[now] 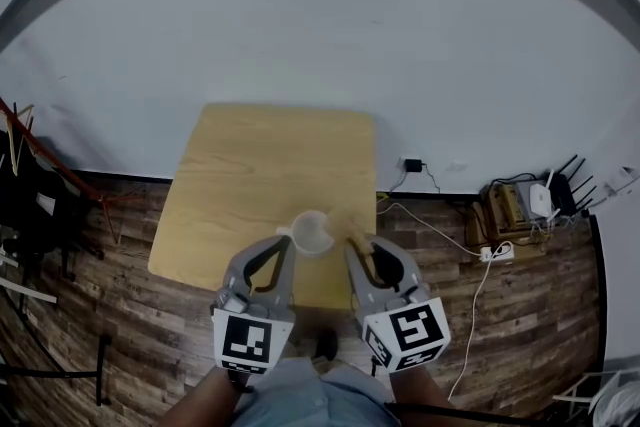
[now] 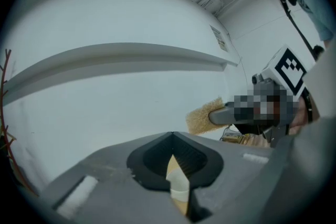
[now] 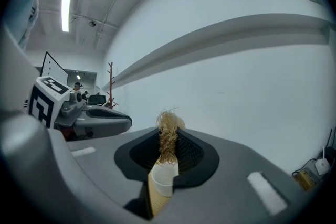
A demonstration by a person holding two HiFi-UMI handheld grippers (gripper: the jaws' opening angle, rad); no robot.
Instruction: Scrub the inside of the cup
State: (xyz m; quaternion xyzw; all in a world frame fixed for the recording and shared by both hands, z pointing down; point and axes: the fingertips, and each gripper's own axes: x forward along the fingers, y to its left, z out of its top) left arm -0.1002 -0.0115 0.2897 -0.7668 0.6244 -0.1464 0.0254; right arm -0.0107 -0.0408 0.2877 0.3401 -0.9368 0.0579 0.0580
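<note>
A pale cup [image 1: 312,233] stands near the front edge of the wooden table [image 1: 260,175], between my two grippers. My left gripper [image 1: 284,243] is shut, with its tip close by the cup's left side. Whether it touches the cup I cannot tell, and the cup is hidden in the left gripper view. My right gripper [image 1: 358,247] is shut on a tan fibre scrubber [image 3: 169,134], whose tuft sticks out past the jaws. In the left gripper view the scrubber [image 2: 203,116] and the right gripper [image 2: 231,115] show at the right, in front of the wall.
The table stands against a white wall [image 1: 320,45] on a dark wood floor. A power strip with cables [image 1: 495,252] and a router [image 1: 548,200] lie on the floor at the right. A dark stand with red poles [image 1: 30,185] is at the left.
</note>
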